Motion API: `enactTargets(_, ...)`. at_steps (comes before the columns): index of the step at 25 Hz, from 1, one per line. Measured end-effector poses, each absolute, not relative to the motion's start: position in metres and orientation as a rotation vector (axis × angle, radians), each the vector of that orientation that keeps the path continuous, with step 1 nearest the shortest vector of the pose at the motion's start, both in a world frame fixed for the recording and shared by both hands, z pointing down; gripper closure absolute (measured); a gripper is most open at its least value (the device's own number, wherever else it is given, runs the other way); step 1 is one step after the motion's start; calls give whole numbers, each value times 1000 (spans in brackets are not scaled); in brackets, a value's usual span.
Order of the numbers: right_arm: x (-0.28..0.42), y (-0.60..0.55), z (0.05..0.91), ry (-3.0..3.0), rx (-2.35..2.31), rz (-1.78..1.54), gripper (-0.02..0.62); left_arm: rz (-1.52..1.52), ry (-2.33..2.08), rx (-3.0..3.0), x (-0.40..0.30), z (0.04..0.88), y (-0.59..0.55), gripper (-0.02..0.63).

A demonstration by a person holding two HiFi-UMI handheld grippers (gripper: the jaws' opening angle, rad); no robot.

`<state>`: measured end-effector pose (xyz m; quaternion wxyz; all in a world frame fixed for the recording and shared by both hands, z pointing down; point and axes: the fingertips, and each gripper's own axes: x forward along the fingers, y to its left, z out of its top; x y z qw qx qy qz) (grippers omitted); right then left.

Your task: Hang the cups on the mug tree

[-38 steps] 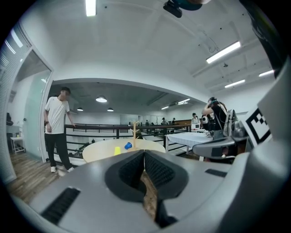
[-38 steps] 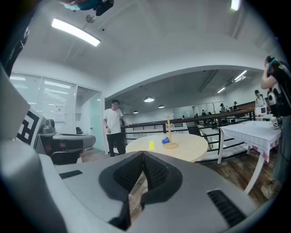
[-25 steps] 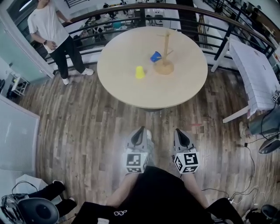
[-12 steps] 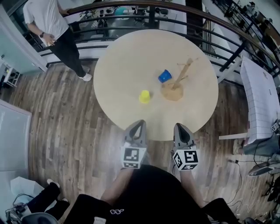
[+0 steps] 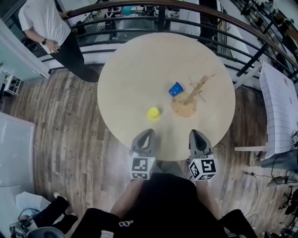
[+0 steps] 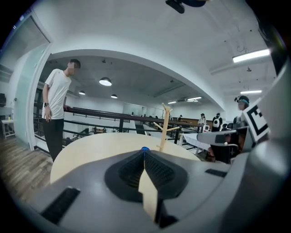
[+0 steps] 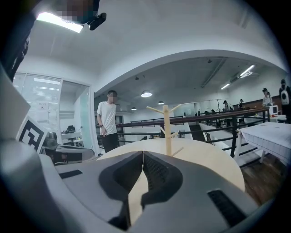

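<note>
A round pale wooden table [image 5: 130,65] carries a yellow cup [image 5: 153,113], upside down near the front, and a blue cup [image 5: 175,89] lying beside the wooden mug tree [image 5: 186,104]. No cup hangs on the tree's pegs. My left gripper [image 5: 148,135] sits at the table's near edge, just in front of the yellow cup, jaws shut and empty. My right gripper [image 5: 195,135] is level with it to the right, also shut and empty. In the left gripper view the mug tree [image 6: 163,128] rises behind the shut gripper [image 6: 144,153]. In the right gripper view the mug tree [image 7: 167,129] stands ahead of the shut gripper [image 7: 142,153].
A person in a white shirt [image 5: 46,23] stands by the railing [image 5: 163,7] beyond the table's far left. A white table [image 5: 281,102] stands to the right. Wood flooring surrounds the round table; cables and chair parts lie at the lower corners.
The table has come nearer in the head view. Both grippers, a step back from it on the floor a second ago, now reach its front edge. Their jaws stayed shut.
</note>
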<state>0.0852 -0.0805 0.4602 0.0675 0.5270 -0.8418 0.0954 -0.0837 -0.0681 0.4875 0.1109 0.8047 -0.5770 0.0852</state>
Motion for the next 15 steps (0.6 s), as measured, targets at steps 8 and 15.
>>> enactTargets(8, 50, -106, 468, -2632, 1304, 260, 470, 257, -1765, 2278, -99, 495, -85, 592)
enactTargets(15, -1, -116, 494, -2615, 996, 212, 339, 254, -1817, 2201, -119, 502, -84, 592)
